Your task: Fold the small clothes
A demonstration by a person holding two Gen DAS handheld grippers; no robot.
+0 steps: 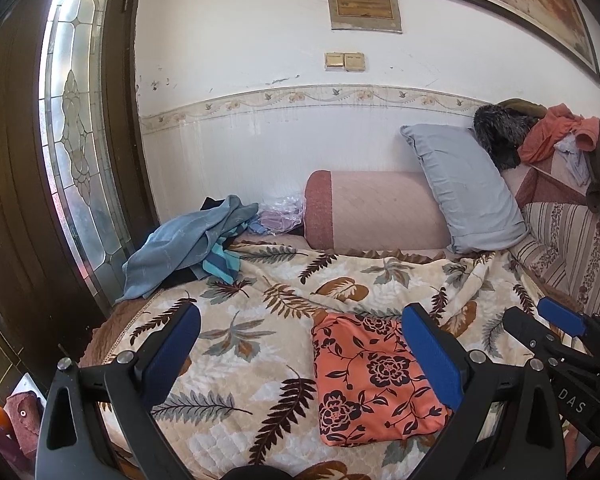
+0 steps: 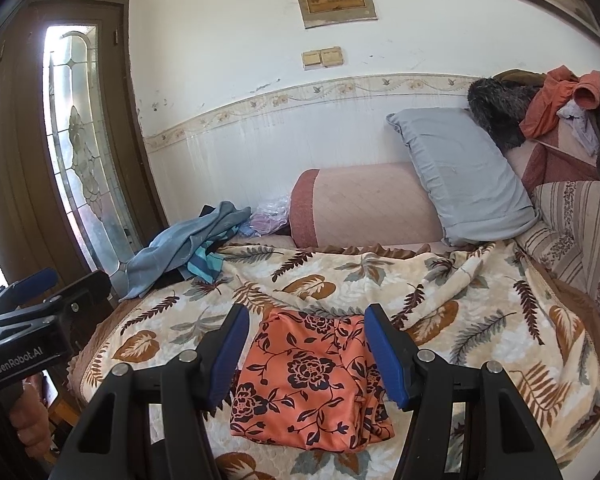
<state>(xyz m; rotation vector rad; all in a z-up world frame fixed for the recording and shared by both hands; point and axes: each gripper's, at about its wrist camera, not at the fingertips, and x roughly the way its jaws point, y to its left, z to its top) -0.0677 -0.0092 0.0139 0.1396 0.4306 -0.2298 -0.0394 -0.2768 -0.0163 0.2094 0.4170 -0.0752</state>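
Two tongs gaping, nothing held | left tongs (image 1: pixel 300 354) off to cloth's left | right tongs (image 2: pixel 306 354) straddle cloth (image 2: pixel 310 380), nearer | cloth folded flat near blanket's (image 2: pixel 480 300) front edge, long axis running away from tongs

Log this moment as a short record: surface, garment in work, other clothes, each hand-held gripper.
surface: leaf-print blanket spread over a sofa
garment in work: orange floral cloth, lying folded flat on the blanket
other clothes: blue-grey pile at the blanket's far left; orange and dark clothes heaped on the sofa back
pillow: grey pillow leaning against the sofa back
left hand-held gripper: open, holding nothing, the orange cloth beyond it
right hand-held gripper: open, holding nothing, the orange cloth beyond it
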